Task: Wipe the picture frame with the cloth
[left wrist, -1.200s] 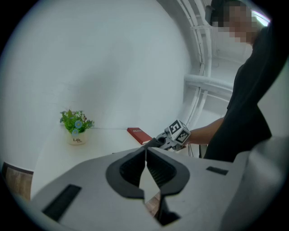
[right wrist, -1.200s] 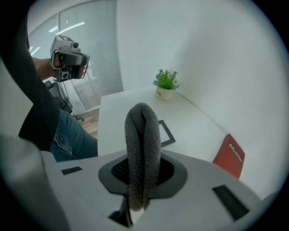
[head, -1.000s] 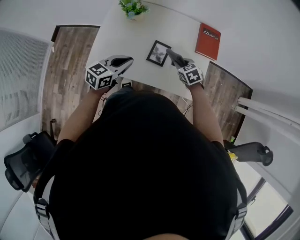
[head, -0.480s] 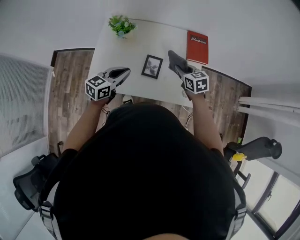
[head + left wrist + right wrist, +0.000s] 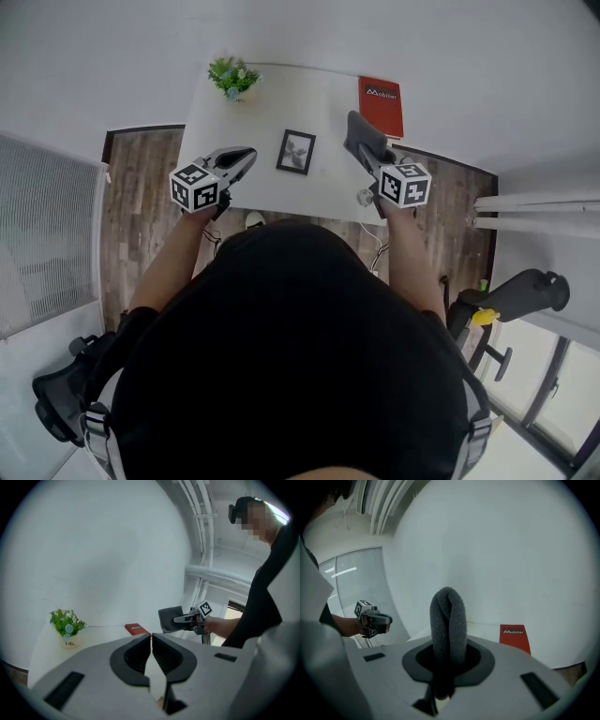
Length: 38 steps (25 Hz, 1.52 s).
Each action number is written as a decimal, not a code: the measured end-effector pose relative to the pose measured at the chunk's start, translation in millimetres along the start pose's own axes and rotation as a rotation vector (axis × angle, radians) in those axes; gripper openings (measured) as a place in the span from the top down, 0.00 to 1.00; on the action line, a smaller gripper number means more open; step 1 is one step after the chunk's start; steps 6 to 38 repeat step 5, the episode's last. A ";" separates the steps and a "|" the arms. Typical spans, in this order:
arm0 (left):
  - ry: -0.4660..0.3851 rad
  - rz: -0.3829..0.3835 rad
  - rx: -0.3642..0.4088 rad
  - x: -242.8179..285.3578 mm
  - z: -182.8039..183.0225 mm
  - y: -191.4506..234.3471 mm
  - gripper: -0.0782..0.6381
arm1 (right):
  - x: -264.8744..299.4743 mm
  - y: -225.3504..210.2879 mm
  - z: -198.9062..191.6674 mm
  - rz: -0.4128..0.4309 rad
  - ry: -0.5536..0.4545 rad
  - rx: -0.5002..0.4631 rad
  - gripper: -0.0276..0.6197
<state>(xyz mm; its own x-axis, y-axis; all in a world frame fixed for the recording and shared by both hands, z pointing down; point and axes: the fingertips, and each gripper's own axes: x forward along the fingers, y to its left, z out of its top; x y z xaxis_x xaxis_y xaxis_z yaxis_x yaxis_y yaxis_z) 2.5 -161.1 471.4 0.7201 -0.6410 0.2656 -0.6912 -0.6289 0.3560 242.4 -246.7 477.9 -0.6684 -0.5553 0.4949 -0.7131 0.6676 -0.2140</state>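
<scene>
Gripping folded cloth (image 5: 448, 620) in right claw (image 5: 362, 150), above table (image 5: 272, 103) edge. With left claw (image 5: 244, 156) shut, empty. Frame (image 5: 296, 152) on table, between both claws, touching neither. Red book (image 5: 381, 105) just beyond right claw.

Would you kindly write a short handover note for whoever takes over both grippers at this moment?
Left gripper: shut, empty, near the table's left edge.
Right gripper: shut on the grey cloth, held up off the table.
Picture frame: flat on the table, between the grippers, touched by neither.
Done: cloth in grip.
Left: bring cloth onto frame and wipe.
</scene>
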 end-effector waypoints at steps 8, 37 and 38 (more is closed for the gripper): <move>0.004 0.001 0.009 3.9 1.5 -11.4 0.86 | -24.5 -7.3 -2.9 -0.024 -0.034 0.038 0.89; 0.004 0.001 0.009 3.9 1.5 -11.4 0.86 | -24.5 -7.3 -2.9 -0.024 -0.034 0.038 0.89; 0.004 0.001 0.009 3.9 1.5 -11.4 0.86 | -24.5 -7.3 -2.9 -0.024 -0.034 0.038 0.89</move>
